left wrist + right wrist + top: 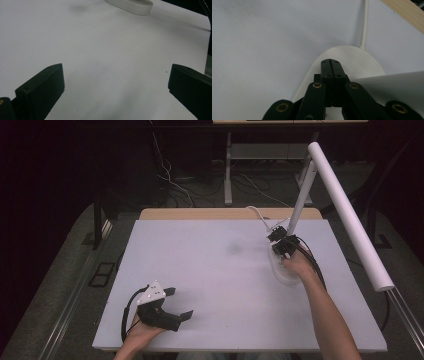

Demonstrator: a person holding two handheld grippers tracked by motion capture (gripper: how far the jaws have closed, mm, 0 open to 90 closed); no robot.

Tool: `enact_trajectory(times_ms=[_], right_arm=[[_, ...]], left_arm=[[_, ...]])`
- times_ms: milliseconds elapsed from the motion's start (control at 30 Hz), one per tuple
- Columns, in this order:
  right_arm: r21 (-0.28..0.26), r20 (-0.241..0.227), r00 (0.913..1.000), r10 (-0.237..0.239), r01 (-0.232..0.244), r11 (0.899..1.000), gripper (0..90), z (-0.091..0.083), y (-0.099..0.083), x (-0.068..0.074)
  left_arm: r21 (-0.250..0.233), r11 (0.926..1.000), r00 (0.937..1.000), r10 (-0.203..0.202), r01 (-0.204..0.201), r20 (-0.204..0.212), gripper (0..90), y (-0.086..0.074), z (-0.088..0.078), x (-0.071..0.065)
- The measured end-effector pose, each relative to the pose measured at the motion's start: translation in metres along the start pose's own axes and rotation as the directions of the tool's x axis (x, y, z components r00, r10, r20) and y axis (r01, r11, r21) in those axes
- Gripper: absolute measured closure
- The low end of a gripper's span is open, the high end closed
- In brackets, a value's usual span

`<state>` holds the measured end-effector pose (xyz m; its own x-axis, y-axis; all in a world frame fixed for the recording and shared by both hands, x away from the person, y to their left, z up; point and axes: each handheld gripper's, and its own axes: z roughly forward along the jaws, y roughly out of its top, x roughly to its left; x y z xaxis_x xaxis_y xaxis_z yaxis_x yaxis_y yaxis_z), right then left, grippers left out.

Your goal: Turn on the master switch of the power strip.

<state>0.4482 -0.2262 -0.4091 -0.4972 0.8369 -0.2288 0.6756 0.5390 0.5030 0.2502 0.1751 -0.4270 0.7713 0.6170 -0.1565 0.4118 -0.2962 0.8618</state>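
One white worktop (225, 285) carries two grippers and one white desk lamp. At the left, near the front edge, the left gripper (181, 304) lies low over the worktop in the person's left hand (137, 335), with a grey three-cornered plate on top and a black cable looping behind it; its fingers (41, 91) stand wide apart with bare worktop between them and grip nothing. The left gripper view adds a faint grey smudge (78, 8) on the surface ahead and the rounded edge of the lamp base (130, 6) beyond it. Moving right, the same smudge shows in the high view at mid-worktop. Further right, the lamp base (282, 267) sits on the worktop near the right edge, its white stem (301, 200) rising at a tilt to a long white tube head (350, 215) that overhangs the right side. The right gripper (285, 251), held in the right hand (297, 266), is over this base beside the foot of the stem. The right gripper view shows its fingers (333, 72) pressed together with nothing between them, above the base, and one white cord (364, 23) running from the base toward the wooden back edge (404, 13).
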Motion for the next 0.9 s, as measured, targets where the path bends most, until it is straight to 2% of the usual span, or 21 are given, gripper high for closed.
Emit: enact_trajectory(times_ms=[100,333,400,567,767,900], right_arm=[[-0.003,-0.004,0.9999,0.016,-0.016,1.000,89.9,0.000,-0.001,-0.001],[0.009,0.007,0.9999,0.009,-0.009,1.000,89.8,-0.003,0.000,0.000],[0.013,-0.004,0.9997,0.022,-0.022,1.000,89.7,-0.005,0.001,-0.002],[0.007,-0.015,0.9998,0.012,-0.012,1.000,89.6,-0.006,0.001,0.002],[-0.035,-0.028,0.9995,-0.012,0.011,0.999,89.5,-0.019,0.005,0.015],[-0.057,-0.038,0.9993,-0.008,0.006,0.998,89.5,-0.026,0.006,0.018]], left_arm=[[-0.003,1.0000,1.0000,-0.001,0.001,-0.001,0.0,0.000,-0.001,0.001],[0.000,1.0000,1.0000,0.001,-0.001,-0.001,0.0,0.000,-0.001,0.000],[-0.001,1.0000,1.0000,-0.002,0.002,-0.001,0.0,0.000,0.000,0.000],[0.000,1.0000,1.0000,-0.003,0.003,-0.001,0.0,0.000,0.000,0.001],[0.000,1.0000,1.0000,-0.002,0.002,0.002,0.0,0.000,0.001,0.001],[0.002,1.0000,1.0000,0.000,0.000,0.004,0.0,0.000,0.001,0.000]])
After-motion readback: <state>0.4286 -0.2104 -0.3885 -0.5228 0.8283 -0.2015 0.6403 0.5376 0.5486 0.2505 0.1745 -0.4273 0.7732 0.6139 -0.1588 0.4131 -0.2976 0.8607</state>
